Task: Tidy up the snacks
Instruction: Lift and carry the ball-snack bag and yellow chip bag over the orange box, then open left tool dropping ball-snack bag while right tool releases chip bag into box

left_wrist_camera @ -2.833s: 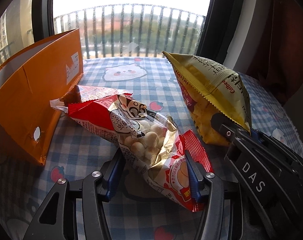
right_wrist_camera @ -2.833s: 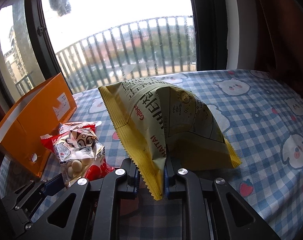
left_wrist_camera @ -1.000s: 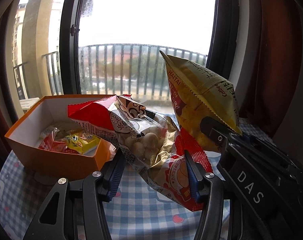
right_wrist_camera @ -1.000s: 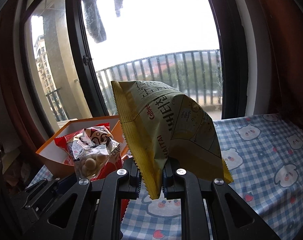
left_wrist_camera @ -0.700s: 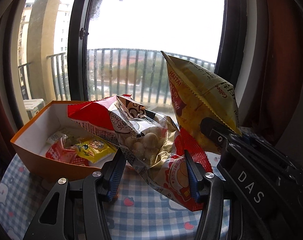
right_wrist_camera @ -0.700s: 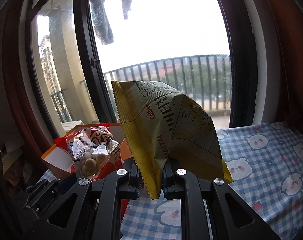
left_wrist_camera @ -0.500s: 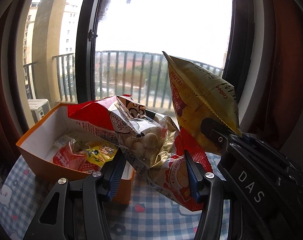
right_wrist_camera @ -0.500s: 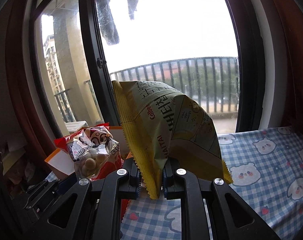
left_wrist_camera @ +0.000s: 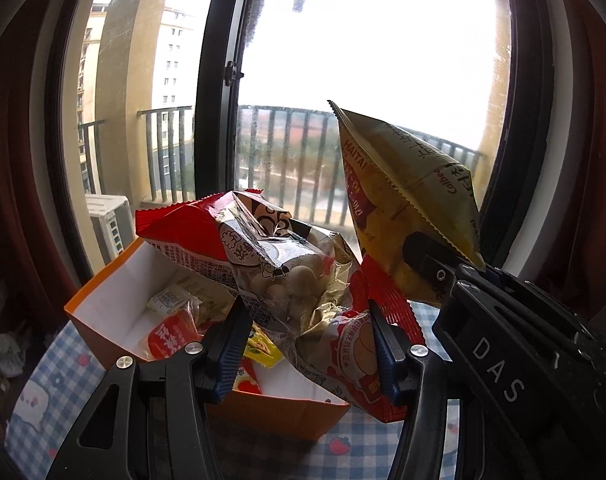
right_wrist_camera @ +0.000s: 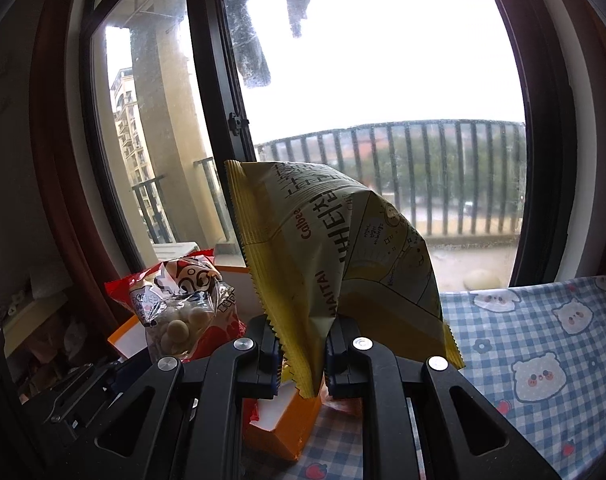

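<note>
Left tongs [left_wrist_camera: 307, 340] grip the red bag [left_wrist_camera: 279, 264], right tongs [right_wrist_camera: 303, 350] the yellow bag [right_wrist_camera: 335, 248], above the orange box [left_wrist_camera: 103, 320].

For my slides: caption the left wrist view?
Left claw holds a red bag over the orange box.

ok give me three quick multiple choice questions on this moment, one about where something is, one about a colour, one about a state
1. Where is the red snack bag?
A. flat on the tablecloth
B. held over the open orange box
C. on the windowsill

2. What colour is the bag in the right gripper?
A. yellow
B. blue
C. green

3. What state is the left gripper in?
A. open, holding nothing
B. shut on the red snack bag
C. out of view

Answers: 1 B, the box interior shows beneath the bag. 2 A, its wrapper is yellow. 3 B, both fingers press the bag's sides.
</note>
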Demonstrator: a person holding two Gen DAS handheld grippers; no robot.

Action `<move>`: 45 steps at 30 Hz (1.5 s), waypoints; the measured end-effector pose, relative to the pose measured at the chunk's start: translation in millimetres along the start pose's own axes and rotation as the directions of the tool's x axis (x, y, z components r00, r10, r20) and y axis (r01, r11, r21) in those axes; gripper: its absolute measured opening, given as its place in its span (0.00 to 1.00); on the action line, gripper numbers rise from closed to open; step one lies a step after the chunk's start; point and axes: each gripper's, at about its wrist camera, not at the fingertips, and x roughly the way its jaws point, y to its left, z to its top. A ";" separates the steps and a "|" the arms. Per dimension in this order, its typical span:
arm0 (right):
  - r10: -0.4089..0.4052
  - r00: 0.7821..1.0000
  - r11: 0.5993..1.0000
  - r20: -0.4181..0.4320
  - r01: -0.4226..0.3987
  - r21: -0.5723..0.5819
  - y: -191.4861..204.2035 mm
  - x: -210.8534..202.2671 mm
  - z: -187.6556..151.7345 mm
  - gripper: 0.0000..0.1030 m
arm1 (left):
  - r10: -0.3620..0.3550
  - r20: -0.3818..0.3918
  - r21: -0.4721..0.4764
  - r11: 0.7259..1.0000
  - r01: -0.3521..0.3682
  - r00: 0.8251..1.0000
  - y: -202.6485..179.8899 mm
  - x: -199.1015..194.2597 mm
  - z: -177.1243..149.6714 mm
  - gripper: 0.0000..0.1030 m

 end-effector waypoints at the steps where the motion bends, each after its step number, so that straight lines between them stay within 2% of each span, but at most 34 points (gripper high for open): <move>1: 0.006 1.000 1.000 -0.001 -0.006 -0.006 4.0 4.3 2.2 0.17 | 0.010 0.003 -0.006 1.000 -0.010 1.000 3.0 2.9 2.1 0.55; 5: 0.031 0.999 0.999 -0.026 -0.031 -0.011 13.9 25.1 6.5 0.17 | 0.050 -0.008 -0.029 0.998 -0.050 0.999 18.1 14.8 10.7 0.55; 11: 0.086 0.994 0.996 -0.074 -0.087 -0.010 27.7 59.7 3.8 0.17 | 0.126 -0.050 -0.010 0.992 -0.126 0.991 34.9 38.8 14.0 0.55; 16: 0.120 0.986 0.992 -0.120 -0.115 0.049 31.5 86.9 -6.7 0.17 | 0.162 -0.098 -0.006 0.986 -0.164 0.982 49.6 58.0 7.5 0.55; 23: 0.141 0.978 0.990 -0.157 -0.138 0.027 50.6 110.0 -15.6 0.18 | 0.204 -0.147 -0.025 0.977 -0.210 0.968 70.3 71.5 1.1 0.55; 29: 0.183 0.962 0.983 -0.203 -0.174 0.060 62.3 133.7 -21.2 0.18 | 0.245 -0.174 -0.023 0.967 -0.253 0.954 85.3 79.5 0.1 0.56; 36: 0.300 0.925 0.953 -0.233 -0.280 0.115 73.6 148.9 -25.3 0.18 | 0.297 -0.160 0.009 0.954 -0.299 0.941 88.1 74.3 1.1 0.55; 38: 0.315 0.921 0.948 -0.229 -0.296 0.116 74.5 146.6 -25.9 0.18 | 0.302 -0.160 0.018 0.953 -0.303 0.940 87.7 73.8 -1.1 0.55; 43: 0.297 0.920 0.954 -0.256 -0.277 0.115 71.2 149.5 -27.2 0.18 | 0.285 -0.190 0.003 0.957 -0.290 0.939 85.0 80.6 -5.2 0.57; 45: 0.288 0.922 0.957 -0.260 -0.267 0.112 69.1 150.1 -26.6 0.19 | 0.275 -0.192 -0.001 0.960 -0.281 0.942 83.9 80.9 -4.5 0.62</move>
